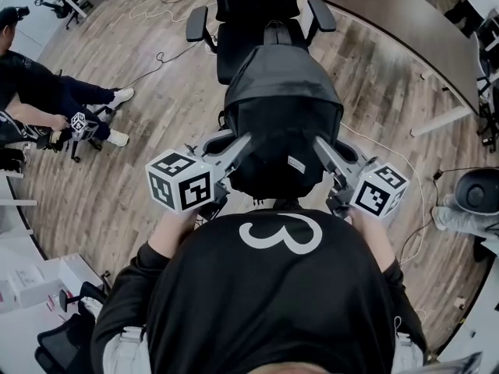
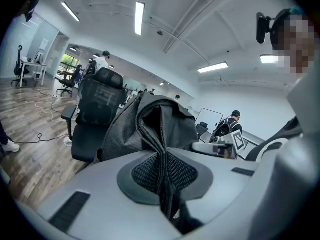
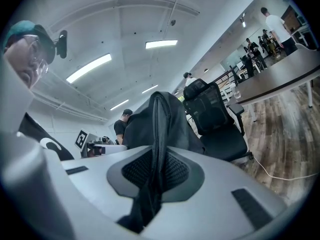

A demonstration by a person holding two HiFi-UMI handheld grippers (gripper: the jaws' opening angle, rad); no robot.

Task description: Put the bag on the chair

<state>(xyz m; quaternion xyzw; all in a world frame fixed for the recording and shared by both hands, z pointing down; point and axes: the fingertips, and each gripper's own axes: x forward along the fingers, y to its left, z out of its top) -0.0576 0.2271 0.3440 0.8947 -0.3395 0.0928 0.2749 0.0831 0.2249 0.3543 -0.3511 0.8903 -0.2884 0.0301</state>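
I am holding the bag up off the floor with both grippers, one on each side, so that its weight is being shared and it is hanging level. My left gripper is pinching a fold of black fabric beside the zip, its jaws nearly together on it. My right gripper is clamping a strap or seam in the same narrow way.

The bag is hanging just in front of the chair, overlapping the seat's front edge in the head view. As far as I can judge, it is not yet resting on the seat. The chair is facing me with its armrests out to either side, so I am reckoning on a straight carry forward and then a lowering.

The wooden floor is spreading out around the chair. A cable is lying left of the chair, a dark curved tabletop is standing to its right, and a seated person is sitting well to its left.
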